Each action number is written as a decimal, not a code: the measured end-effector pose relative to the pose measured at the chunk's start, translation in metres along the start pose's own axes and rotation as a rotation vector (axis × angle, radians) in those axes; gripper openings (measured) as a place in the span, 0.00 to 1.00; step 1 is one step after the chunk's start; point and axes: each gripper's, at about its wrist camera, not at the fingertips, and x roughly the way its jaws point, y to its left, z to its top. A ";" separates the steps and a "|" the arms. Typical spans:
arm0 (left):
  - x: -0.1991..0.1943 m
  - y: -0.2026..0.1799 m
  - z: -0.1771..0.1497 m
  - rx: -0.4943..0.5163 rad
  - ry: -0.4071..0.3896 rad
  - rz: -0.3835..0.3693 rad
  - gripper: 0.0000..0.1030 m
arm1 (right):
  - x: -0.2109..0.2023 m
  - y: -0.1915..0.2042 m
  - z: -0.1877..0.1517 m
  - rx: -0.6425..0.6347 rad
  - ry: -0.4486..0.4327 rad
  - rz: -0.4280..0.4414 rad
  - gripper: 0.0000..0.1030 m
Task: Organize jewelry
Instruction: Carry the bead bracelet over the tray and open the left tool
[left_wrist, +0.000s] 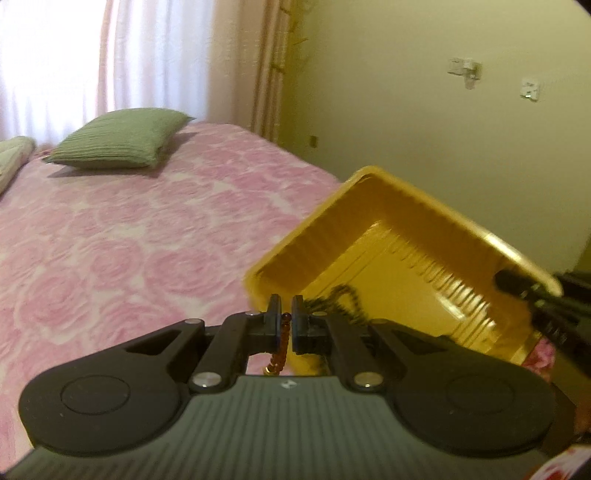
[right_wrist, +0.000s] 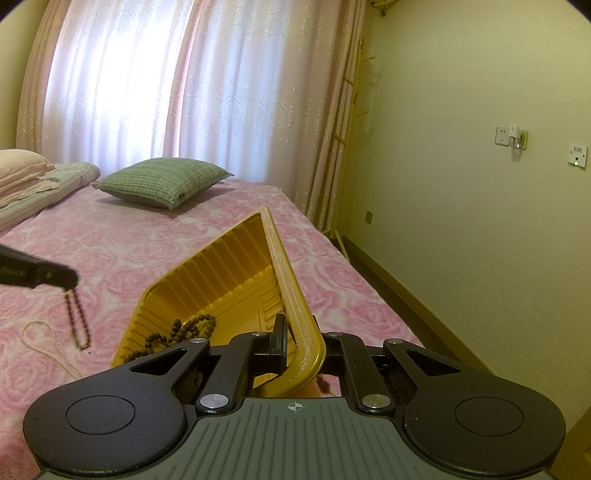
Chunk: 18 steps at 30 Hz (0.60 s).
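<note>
My left gripper (left_wrist: 286, 306) is shut on a strand of amber-brown beads (left_wrist: 282, 347), which hangs down between its pads. The right wrist view shows that gripper (right_wrist: 72, 278) at the left, above the bed, with the strand (right_wrist: 79, 321) dangling from it. My right gripper (right_wrist: 301, 343) is shut on the rim of a yellow plastic tray (right_wrist: 221, 266) and holds it tilted up. Dark wooden beads (right_wrist: 177, 332) lie in the tray's low corner. In the left wrist view the tray (left_wrist: 332, 236) is at the right, with the right gripper (left_wrist: 509, 282) on its far rim. A white pearl necklace (right_wrist: 44, 343) lies on the bedspread.
A pink rose-patterned bedspread (left_wrist: 110, 240) covers the bed. A green pillow (right_wrist: 162, 181) and folded bedding (right_wrist: 37, 184) lie at its far end by the curtains. A yellowish wall (right_wrist: 461, 221) runs along the bed's right side, across a narrow strip of floor.
</note>
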 end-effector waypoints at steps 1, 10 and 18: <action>0.002 -0.004 0.003 0.005 -0.004 -0.014 0.04 | -0.001 0.000 0.000 0.001 0.000 0.000 0.08; 0.020 -0.037 0.022 0.033 -0.012 -0.118 0.04 | -0.004 0.001 0.002 0.001 -0.005 0.004 0.08; 0.035 -0.057 0.030 0.088 0.002 -0.156 0.04 | -0.004 0.000 0.002 0.003 -0.006 0.004 0.08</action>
